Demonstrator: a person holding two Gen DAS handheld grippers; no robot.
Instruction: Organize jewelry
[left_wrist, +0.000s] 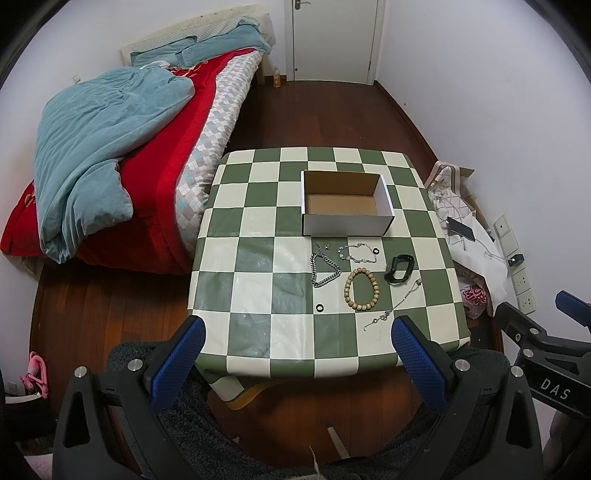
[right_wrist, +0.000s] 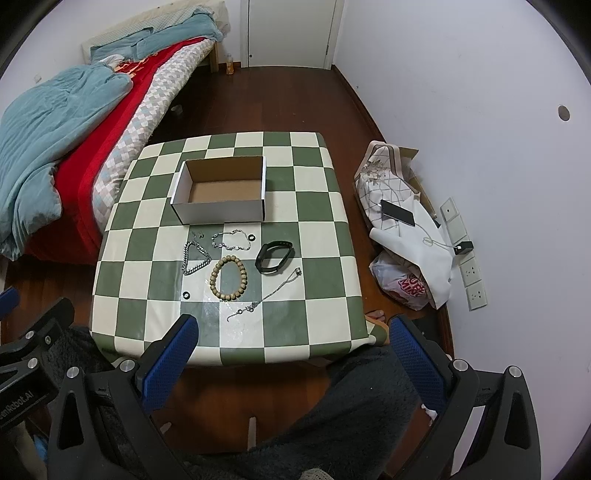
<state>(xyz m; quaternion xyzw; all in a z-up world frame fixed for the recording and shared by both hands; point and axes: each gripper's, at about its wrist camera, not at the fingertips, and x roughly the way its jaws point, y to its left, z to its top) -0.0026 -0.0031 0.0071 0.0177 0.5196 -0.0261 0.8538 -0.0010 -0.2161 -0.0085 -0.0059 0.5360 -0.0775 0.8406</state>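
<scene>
Jewelry lies loose mid-table: your beaded bracelet and black band sit near the table's front edge, behind them the empty box. Your left hand-held gripper and right hand-held gripper both hang released, empty.

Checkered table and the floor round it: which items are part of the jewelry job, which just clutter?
Job:
white cardboard box
chunky silver chain
wooden bead bracelet
black band
thin silver chain

Lying about:
black phone
red-printed plastic bag
teal quilt
</scene>
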